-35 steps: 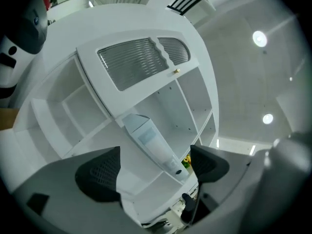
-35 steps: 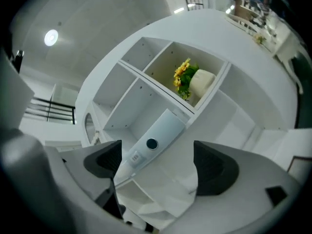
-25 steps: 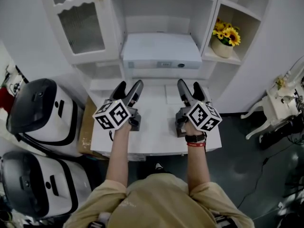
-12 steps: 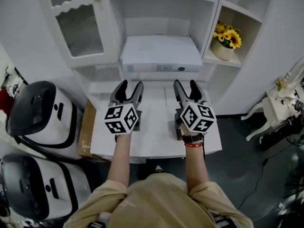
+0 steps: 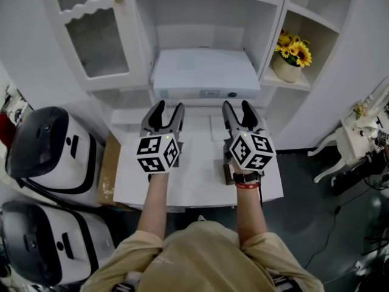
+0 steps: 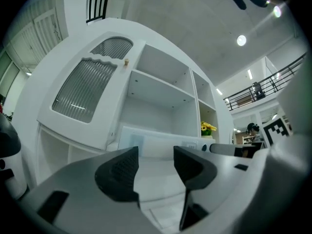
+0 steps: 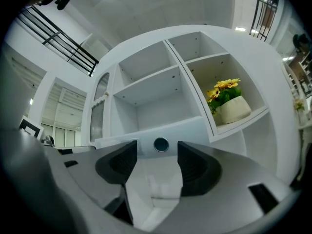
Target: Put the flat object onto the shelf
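Note:
The flat object (image 5: 205,72) is a wide white slab with a round button on its front edge. It lies on the low shelf of the cabinet's middle bay, also in the left gripper view (image 6: 161,141) and the right gripper view (image 7: 168,130). My left gripper (image 5: 169,108) (image 6: 155,155) and right gripper (image 5: 236,107) (image 7: 156,150) hover side by side over the white table (image 5: 197,178), just in front of the slab and apart from it. Both point at the cabinet. Their jaws are closing, with nothing between them.
A pot of sunflowers (image 5: 287,56) stands in the right bay. A ribbed glass door (image 5: 97,35) closes the left bay. Two white-and-black machines (image 5: 51,145) and a cardboard box (image 5: 109,163) sit on the floor left of the table. A white chair (image 5: 355,132) is at the right.
Both grippers' jaws have narrowed. The hands have straightened, so both grippers now point squarely at the cabinet, and the left one has shifted slightly right.

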Demonstrator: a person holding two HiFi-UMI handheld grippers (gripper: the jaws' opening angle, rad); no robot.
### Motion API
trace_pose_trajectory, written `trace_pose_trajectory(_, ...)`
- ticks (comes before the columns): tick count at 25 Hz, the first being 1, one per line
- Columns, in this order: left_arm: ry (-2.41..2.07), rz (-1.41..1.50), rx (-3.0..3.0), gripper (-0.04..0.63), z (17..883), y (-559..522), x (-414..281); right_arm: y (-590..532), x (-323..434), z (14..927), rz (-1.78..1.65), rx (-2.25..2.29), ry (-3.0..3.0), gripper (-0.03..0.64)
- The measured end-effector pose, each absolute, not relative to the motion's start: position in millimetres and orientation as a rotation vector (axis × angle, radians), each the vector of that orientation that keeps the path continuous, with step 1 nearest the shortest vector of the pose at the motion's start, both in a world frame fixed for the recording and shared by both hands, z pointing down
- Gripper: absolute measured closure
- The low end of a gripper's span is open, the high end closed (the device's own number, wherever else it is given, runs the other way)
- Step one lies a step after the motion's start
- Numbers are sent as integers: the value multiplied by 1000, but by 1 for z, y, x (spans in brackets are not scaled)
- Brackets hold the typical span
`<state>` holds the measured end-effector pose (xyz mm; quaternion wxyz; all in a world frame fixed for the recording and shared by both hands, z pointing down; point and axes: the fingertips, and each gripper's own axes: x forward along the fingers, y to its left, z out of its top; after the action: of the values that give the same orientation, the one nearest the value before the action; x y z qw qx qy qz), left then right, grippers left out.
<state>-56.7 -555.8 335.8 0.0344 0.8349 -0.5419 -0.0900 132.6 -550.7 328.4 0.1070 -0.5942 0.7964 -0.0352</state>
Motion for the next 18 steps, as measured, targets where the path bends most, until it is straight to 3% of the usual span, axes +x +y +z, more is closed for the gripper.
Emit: trace_pose_trajectory(18,-1690,-282,2552,383,337,-590,-48,-585,139,329,-116,-1722,2353,385)
